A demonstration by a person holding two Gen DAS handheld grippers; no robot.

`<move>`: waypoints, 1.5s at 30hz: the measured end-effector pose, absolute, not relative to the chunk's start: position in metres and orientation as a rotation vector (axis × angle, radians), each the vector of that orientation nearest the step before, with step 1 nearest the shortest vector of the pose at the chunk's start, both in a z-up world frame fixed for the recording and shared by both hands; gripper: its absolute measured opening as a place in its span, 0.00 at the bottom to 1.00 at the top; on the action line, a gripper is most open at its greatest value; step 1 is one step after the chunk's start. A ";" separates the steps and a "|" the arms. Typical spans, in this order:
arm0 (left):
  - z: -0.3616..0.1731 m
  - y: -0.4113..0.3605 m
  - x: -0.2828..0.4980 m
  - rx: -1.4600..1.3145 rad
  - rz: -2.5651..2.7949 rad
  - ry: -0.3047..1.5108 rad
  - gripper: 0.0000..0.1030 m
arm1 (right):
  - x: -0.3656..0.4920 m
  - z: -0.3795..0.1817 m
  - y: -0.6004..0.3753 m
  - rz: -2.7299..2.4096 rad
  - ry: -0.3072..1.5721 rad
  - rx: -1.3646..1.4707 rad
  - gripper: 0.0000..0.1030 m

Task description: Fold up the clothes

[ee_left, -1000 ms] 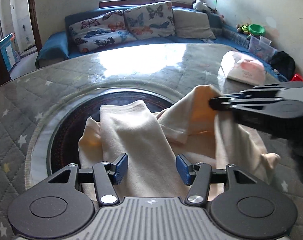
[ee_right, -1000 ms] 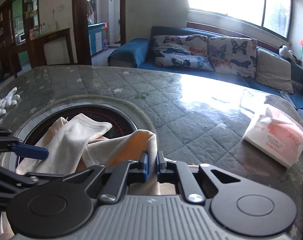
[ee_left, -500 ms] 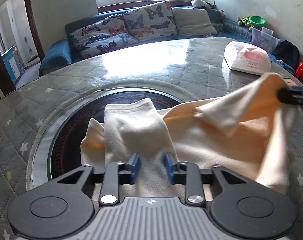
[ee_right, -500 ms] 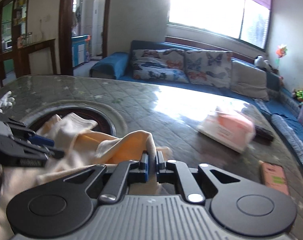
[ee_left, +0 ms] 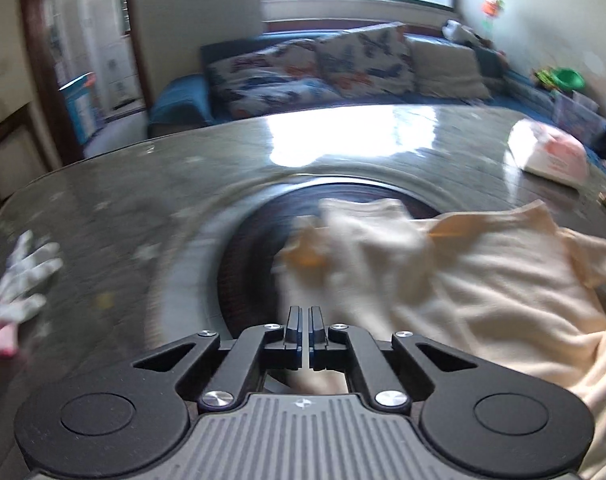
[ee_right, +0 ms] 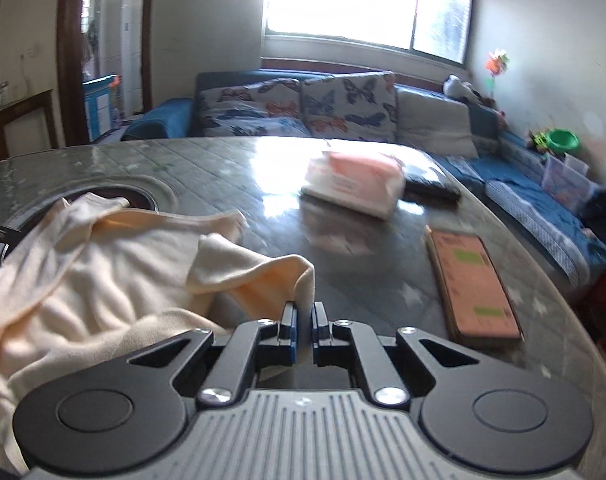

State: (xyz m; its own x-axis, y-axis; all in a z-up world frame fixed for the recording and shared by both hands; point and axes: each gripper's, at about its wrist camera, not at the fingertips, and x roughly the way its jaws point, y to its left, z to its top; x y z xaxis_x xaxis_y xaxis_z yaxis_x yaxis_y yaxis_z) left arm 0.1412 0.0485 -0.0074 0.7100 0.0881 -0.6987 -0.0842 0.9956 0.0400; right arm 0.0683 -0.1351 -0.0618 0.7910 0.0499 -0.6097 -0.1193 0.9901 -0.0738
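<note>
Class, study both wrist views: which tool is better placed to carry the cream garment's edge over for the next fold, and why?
Probably the right tool: it is shut on a corner of the cream garment. The left tool looks shut at the garment's near edge; its grip is unclear.

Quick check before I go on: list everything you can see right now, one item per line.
Garment: one, cream, spread on table.
Table: one, grey quilted cover.
Tissue pack: one, white and pink, far side of table.
Phone: one, pinkish, right of garment.
Glove: one, white, table's left edge.
Sofa: one, blue, behind table.
Left gripper: black, shut; whether it pinches cloth is unclear.
Right gripper: black, shut on garment edge.
</note>
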 end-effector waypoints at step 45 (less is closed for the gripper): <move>0.002 0.053 0.104 -0.048 0.075 0.749 0.64 | 0.030 -0.036 -0.133 0.099 0.632 -0.093 0.32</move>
State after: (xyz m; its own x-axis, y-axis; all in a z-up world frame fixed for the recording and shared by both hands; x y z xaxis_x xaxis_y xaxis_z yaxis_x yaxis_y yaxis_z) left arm 0.1044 0.0529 0.0020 0.7298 0.0510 -0.6818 -0.0854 0.9962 -0.0169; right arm 0.0304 -0.1328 -0.0359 0.8025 0.0635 -0.5933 -0.1205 0.9911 -0.0570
